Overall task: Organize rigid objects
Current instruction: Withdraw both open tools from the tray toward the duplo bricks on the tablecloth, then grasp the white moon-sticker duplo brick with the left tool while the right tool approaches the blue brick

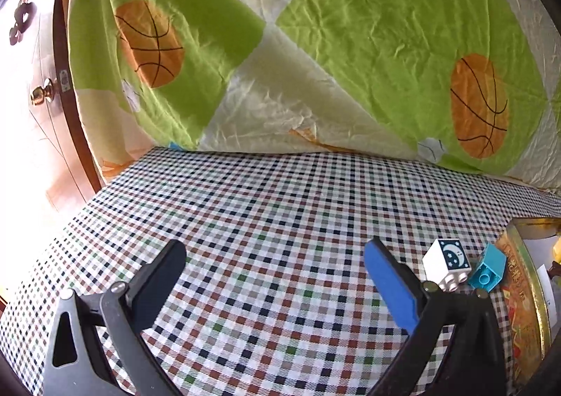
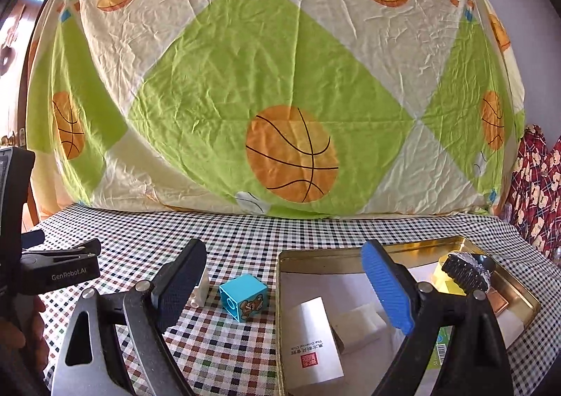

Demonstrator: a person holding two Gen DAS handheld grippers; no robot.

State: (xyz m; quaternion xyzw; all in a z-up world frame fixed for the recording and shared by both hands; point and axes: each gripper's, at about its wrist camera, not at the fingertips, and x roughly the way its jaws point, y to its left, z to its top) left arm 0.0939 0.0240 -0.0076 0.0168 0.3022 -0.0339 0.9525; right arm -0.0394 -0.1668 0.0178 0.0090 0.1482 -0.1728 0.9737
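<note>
Both tools gape wide, holding nothing: left tool (image 1: 275, 278) over bare tabletop (image 1: 280, 206), right tool (image 2: 285, 282) between blue brick (image 2: 243, 296) and tin (image 2: 519, 291).

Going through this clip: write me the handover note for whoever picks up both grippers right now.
Left gripper: open, empty, over bare checked cloth.
Right gripper: open, empty, above the near edge of the gold tin.
Loose on the cloth, left of the tin: blue bear block and white moon block, both tipped over, side by side.
Done: white boxes and other items already in the tin.
Left: likely both blocks into the tin.
</note>
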